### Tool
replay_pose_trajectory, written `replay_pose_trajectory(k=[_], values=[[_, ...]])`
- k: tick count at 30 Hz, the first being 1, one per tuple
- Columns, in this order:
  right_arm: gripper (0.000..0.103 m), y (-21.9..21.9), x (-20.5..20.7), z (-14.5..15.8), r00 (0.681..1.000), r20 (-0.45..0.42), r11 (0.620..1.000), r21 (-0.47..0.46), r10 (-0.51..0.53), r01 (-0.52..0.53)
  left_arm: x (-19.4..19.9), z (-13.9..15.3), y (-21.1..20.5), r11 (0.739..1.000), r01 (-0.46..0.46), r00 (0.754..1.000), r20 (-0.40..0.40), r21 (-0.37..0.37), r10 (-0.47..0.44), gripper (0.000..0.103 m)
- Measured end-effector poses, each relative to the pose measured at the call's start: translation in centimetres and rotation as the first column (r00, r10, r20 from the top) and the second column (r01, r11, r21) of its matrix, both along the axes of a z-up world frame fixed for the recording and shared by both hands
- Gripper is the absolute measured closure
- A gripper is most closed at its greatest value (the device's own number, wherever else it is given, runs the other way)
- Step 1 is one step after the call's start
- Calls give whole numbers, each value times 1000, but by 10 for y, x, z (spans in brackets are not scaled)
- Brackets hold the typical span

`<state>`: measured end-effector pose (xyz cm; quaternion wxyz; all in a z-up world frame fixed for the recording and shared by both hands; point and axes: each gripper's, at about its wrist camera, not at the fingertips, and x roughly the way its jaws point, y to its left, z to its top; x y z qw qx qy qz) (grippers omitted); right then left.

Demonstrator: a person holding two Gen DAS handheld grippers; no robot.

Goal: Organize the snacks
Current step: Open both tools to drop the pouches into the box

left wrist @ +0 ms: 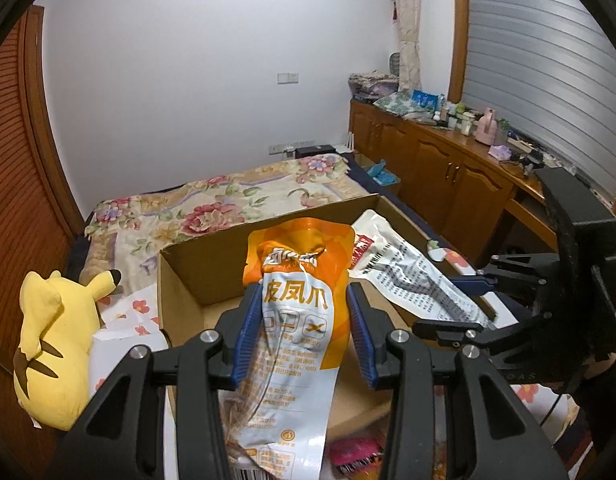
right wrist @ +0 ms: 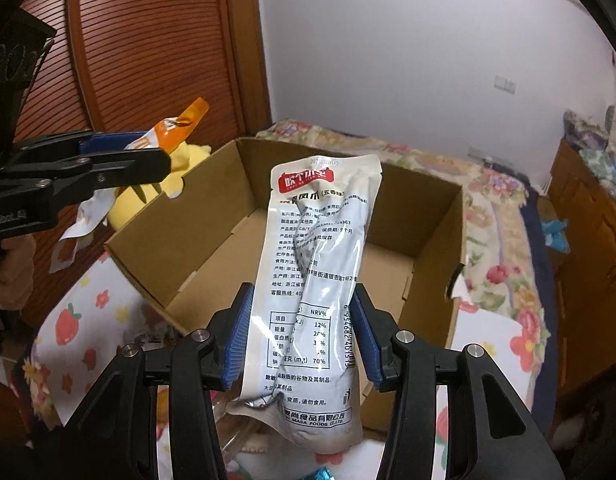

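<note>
While our left gripper (left wrist: 304, 320) clamps the orange chicken-feet pouch (left wrist: 296, 308), our right gripper (right wrist: 302, 334) clamps the white chicken-feet pouch (right wrist: 312, 276); both hang above the open cardboard box (right wrist: 432, 216).

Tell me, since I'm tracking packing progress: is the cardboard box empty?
Apparently empty: the cardboard box shows only bare floor; its near part is hidden behind the white snack pack.

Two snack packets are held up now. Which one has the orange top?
The orange-topped packet in the left gripper. The silver-white packet in the right gripper has only a small red label. Both hang over the cardboard box.
</note>
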<state>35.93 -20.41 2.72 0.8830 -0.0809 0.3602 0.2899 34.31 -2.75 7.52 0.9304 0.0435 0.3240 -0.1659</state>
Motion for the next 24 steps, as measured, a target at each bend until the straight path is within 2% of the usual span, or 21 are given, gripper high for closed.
replay_pose_trajectory(k=[7, 12, 13, 16, 24], values=[[51, 6, 17, -17, 998, -69, 997, -73, 1, -6, 28, -16, -11, 1000, -3, 998, -61, 28, 4, 62], [47, 7, 18, -25, 996, -91, 996, -87, -1, -7, 32, -23, -16, 999, 2, 996, -86, 41, 2, 61], [42, 7, 19, -26, 995, -97, 996, -88, -2, -7, 34, -24, -16, 999, 0, 996, -89, 42, 3, 61], [43, 6, 19, -30, 995, -102, 995, -99, -21, 11, 37, -27, -17, 999, -2, 995, -100, 50, 6, 61], [42, -5, 4, -20, 996, -80, 999, -39, -41, 38, 40, -33, -19, 999, -6, 994, -110, 51, 11, 58]])
